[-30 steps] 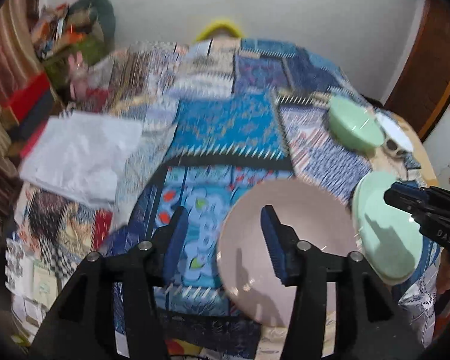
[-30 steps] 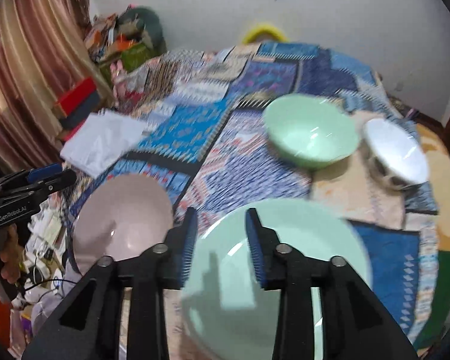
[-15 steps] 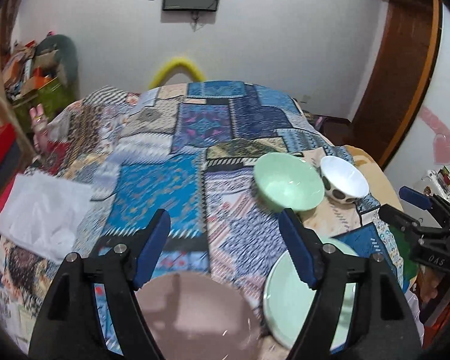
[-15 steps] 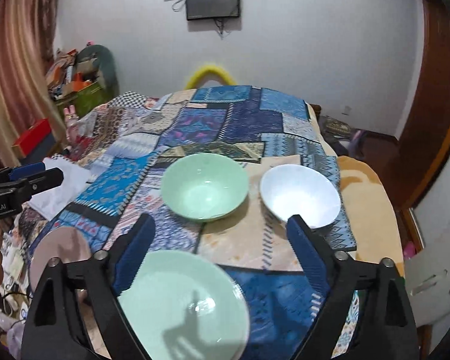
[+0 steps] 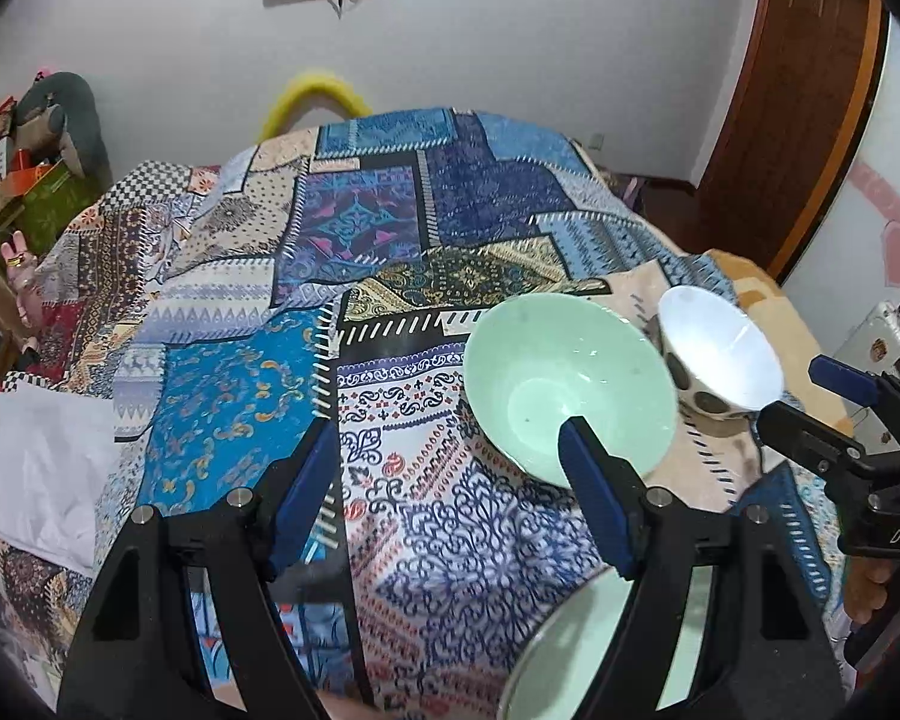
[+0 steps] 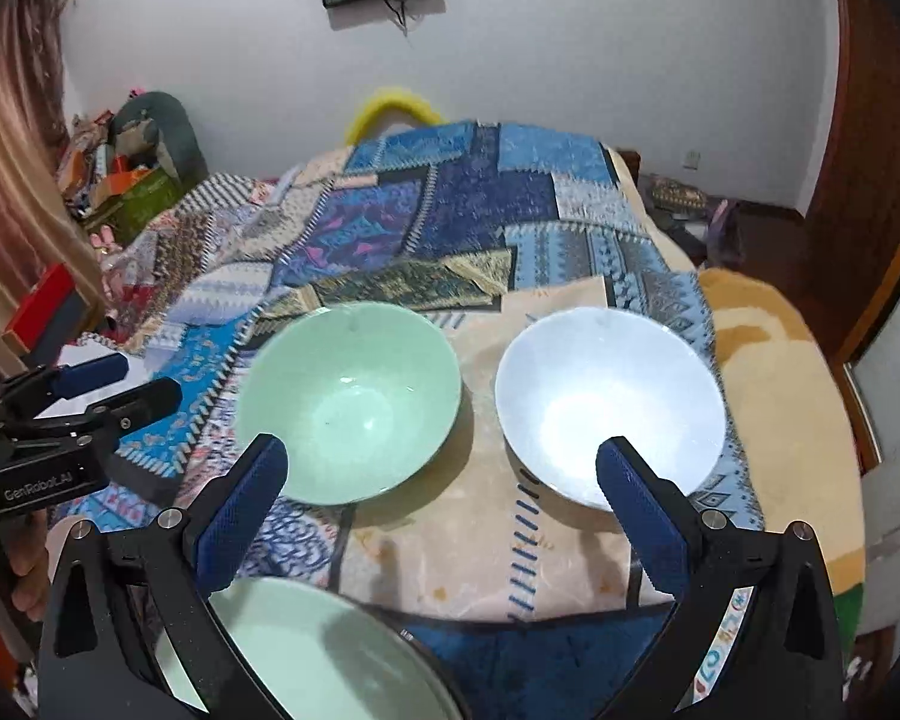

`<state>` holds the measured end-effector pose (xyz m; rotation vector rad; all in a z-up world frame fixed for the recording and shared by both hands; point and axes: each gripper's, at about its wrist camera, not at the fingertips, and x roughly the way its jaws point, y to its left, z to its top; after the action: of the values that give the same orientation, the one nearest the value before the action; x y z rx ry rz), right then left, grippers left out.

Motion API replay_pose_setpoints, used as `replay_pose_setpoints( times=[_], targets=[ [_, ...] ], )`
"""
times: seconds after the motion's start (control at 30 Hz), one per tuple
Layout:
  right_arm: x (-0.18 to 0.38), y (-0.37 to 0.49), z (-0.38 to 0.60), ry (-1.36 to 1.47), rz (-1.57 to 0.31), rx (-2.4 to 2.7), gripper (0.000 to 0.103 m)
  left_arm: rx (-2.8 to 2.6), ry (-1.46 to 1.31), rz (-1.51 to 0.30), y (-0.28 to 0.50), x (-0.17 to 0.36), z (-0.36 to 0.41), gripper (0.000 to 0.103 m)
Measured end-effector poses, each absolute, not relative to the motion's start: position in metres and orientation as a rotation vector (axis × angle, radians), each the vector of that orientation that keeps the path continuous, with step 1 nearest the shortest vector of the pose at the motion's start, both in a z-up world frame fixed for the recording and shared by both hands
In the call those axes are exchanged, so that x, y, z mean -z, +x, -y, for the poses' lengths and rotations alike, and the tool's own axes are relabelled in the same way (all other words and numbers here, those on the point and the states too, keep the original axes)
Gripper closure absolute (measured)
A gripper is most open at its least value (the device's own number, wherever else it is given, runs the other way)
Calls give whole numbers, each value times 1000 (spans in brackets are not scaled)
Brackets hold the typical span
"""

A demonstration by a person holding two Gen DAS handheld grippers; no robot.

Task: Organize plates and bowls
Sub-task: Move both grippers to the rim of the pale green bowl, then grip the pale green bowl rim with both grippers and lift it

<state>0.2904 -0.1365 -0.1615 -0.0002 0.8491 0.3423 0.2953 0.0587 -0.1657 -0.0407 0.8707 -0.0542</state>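
While the right tongs [image 6: 432, 495] are opening wide and the left tongs [image 5: 444, 492] gape, both empty, above the patchwork-quilted bed [image 6: 480, 204], each should straddle one rim squarely: glossy mint-green bowl [image 6: 348, 399] left, round white bowl [image 6: 609, 405] right, mint-green plate [image 6: 306, 654] nearest.

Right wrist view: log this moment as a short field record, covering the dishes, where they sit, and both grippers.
surface: patchwork bedspread
green bowl: upright on the bedspread, empty
white bowl: upright, beside the green bowl on its right, empty
green plate: near edge, partly hidden behind the gripper's left finger
right gripper: jaws opening, nothing between them
left gripper: at the left edge, apart from the dishes; open and empty in its own view
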Motion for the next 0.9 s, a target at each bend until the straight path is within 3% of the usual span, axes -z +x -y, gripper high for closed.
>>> replay_pose_setpoints(
  times=[0.23,0.3,0.47,0.6,0.73,0.9],
  targets=[
    [182,310,136,74,-915,-375,6,65,-35,-926,327,193,-58,28],
    [185,313,133,64,-928,-393,17,66,-40,-942,334,199,-58,28],
    [195,325,129,46,-959,-382,33,81,-62,-973,350,212,-60,30],
    [194,328,131,42,-954,-356,49,95,-68,-993,359,219,-60,45],
    [185,316,140,73,-930,-381,52,98,-69,-1010,362,225,-59,56],
    [180,306,136,38,-909,-417,63,105,-85,-1015,359,226,-61,61]
  ],
)
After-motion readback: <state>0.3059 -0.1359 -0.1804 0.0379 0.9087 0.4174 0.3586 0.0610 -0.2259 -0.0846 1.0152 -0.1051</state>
